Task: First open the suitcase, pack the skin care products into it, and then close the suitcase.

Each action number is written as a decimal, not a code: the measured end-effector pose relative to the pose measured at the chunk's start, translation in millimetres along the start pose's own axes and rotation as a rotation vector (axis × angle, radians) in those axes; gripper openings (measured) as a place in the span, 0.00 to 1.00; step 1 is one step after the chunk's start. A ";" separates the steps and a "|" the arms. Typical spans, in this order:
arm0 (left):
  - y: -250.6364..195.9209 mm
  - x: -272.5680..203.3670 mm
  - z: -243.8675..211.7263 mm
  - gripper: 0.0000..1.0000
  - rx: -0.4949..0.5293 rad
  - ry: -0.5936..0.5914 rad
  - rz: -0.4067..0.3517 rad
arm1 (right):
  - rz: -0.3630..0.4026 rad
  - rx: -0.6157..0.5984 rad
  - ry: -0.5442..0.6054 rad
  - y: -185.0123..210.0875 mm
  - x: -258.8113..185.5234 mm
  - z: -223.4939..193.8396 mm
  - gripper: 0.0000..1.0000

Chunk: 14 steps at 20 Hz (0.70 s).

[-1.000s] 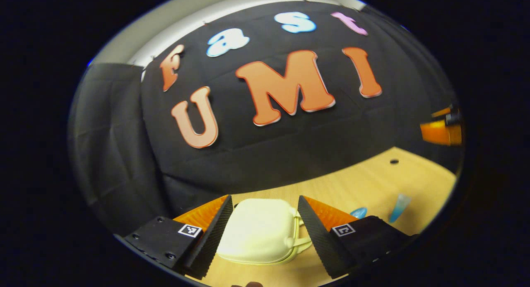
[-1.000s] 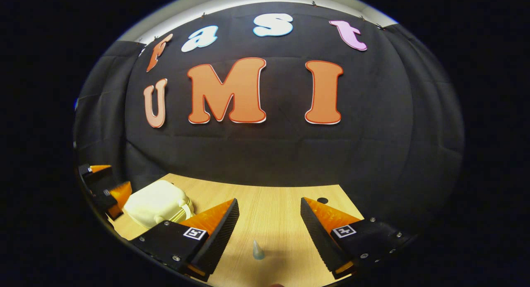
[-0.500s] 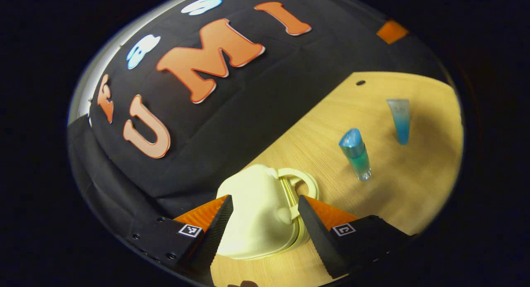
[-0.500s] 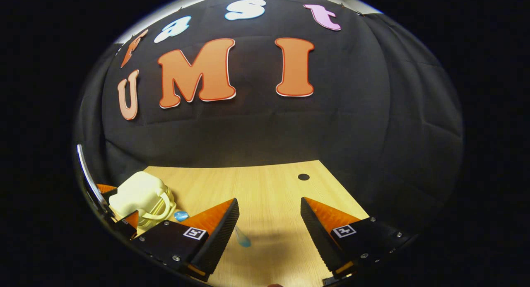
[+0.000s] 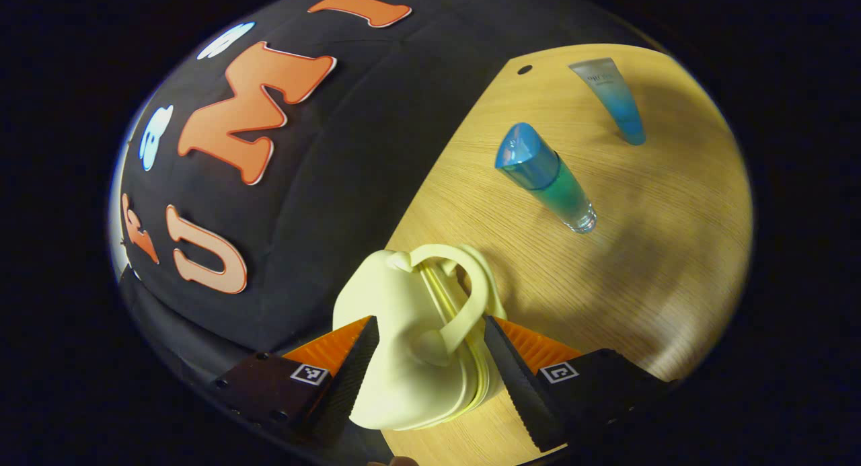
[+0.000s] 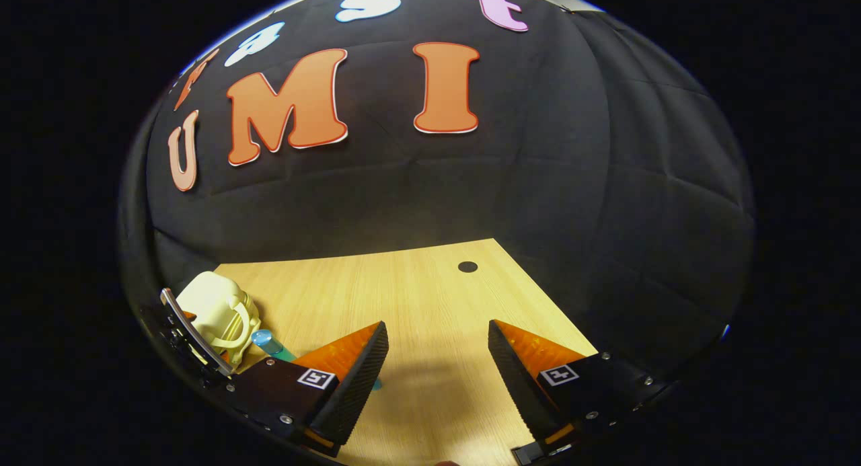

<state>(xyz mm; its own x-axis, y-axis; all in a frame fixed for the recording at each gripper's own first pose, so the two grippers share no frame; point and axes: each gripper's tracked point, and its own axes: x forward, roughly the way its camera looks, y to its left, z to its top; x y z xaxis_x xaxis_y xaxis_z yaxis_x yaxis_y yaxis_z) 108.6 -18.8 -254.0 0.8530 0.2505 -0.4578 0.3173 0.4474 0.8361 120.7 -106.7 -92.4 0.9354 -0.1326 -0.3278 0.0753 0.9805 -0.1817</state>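
Suitcase is small, cream, closed, lying on the wooden counter at its edge by the black booth wall, handle arched toward the open counter. Left gripper has its 2 fingers spread on either side of the case; cannot tell if both actually press on the shell. Blue-capped bottle lies on its side near the handle, and a blue tube lies farther out, well apart from the case. Right gripper hangs over bare counter with fingers spread wide, nothing between them. In the right gripper view the suitcase sits far left with the bottle just beside it.
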 end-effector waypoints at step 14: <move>-25.3 35.9 9.7 0.26 0.161 0.044 -0.128 | -0.032 0.014 0.032 -8.2 -3.9 -7.2 0.95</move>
<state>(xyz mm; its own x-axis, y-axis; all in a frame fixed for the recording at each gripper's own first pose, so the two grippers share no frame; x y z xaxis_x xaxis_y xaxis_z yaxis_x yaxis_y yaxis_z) 135.2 -29.5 -288.7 0.7837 0.2396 -0.5731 0.4867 0.3363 0.8062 114.0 -115.3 -96.3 0.9208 -0.1681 -0.3518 0.1099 0.9776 -0.1794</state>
